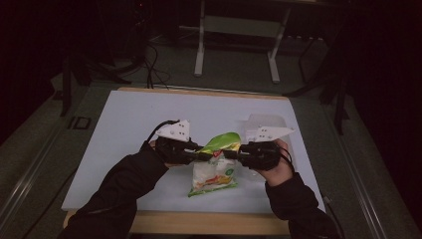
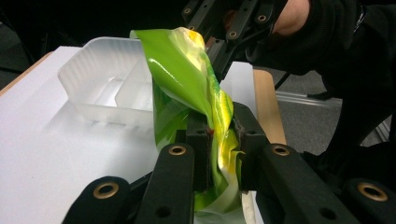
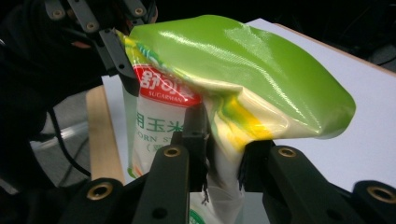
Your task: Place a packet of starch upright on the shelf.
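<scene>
Left tongs (image 1: 203,155) and right tongs (image 1: 230,153) both clamp the bag (image 1: 215,172); uneven pulling risks tearing, spilling contents.

1. A white table (image 1: 129,124) with a wooden edge carries the scene; its surface is lit, the room around it dark.
2. A clear plastic tray (image 2: 100,77) sits on the table toward the far right in the high view, ribbed walls, open side up.
3. A grey desk frame (image 1: 236,37) stands on the floor beyond the table.
4. Black cables (image 1: 152,64) lie on the floor near the far left corner.
</scene>
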Action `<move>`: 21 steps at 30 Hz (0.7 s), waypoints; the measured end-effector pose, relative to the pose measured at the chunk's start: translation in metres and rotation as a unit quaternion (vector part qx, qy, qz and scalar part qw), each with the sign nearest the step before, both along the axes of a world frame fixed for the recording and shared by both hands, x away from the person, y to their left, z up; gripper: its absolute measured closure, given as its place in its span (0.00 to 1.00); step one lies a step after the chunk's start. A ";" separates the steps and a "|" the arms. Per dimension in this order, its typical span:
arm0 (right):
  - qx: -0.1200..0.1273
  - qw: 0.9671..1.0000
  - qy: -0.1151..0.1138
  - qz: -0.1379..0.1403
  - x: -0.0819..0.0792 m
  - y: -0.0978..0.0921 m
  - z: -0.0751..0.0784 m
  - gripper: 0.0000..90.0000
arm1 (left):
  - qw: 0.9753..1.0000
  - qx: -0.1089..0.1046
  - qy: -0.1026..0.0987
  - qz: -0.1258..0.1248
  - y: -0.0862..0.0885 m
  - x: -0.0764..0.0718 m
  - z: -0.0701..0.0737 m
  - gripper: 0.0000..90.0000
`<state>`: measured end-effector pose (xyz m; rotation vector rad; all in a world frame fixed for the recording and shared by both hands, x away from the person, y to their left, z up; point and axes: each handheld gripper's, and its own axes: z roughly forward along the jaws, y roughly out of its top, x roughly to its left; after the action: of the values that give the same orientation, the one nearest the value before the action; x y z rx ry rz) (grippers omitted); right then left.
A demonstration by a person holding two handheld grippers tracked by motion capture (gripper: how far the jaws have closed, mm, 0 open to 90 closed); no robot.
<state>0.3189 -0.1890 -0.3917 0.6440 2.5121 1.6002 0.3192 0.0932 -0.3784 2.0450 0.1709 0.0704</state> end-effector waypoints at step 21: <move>0.026 0.995 -0.081 -0.049 -0.019 -0.014 0.059 0.93 | 0.988 -0.145 -0.005 0.058 0.033 0.004 0.019 0.25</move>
<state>0.2995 -0.2026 -0.3331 0.6068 2.2948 1.6172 0.3228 0.1263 -0.3594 1.7424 0.2775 0.1218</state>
